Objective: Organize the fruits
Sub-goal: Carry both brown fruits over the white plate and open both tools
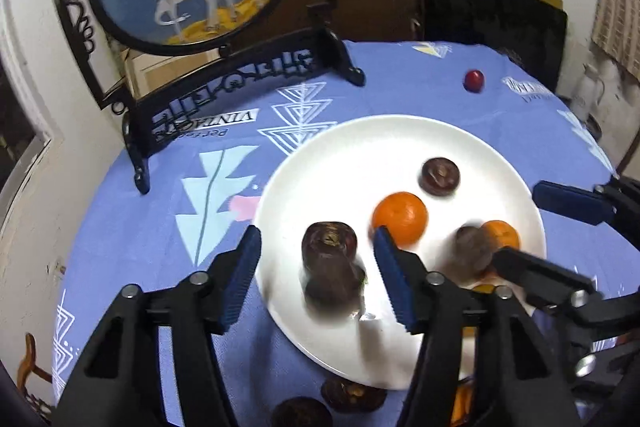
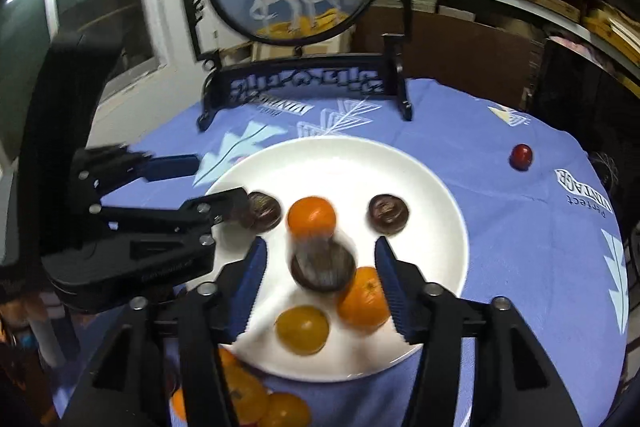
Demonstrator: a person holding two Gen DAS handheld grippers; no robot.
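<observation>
Low centre of both wrist views: left gripper [image 1: 316, 281] and right gripper [image 2: 320, 285] spread, each dark fruit [image 1: 330, 267] unpinched between pads; risk: fruit rolls off plate [image 1: 400, 135].

Black plastic hand-held gripper [image 1: 316, 277], ribbed blue pads [image 1: 242, 277], silver pivot screws [image 1: 198, 278]

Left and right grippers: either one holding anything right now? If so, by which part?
Nothing held. Left gripper is open around a blurred dark brown fruit over the white plate, pads clear of it. Right gripper likewise open around another blurred dark fruit.
</observation>
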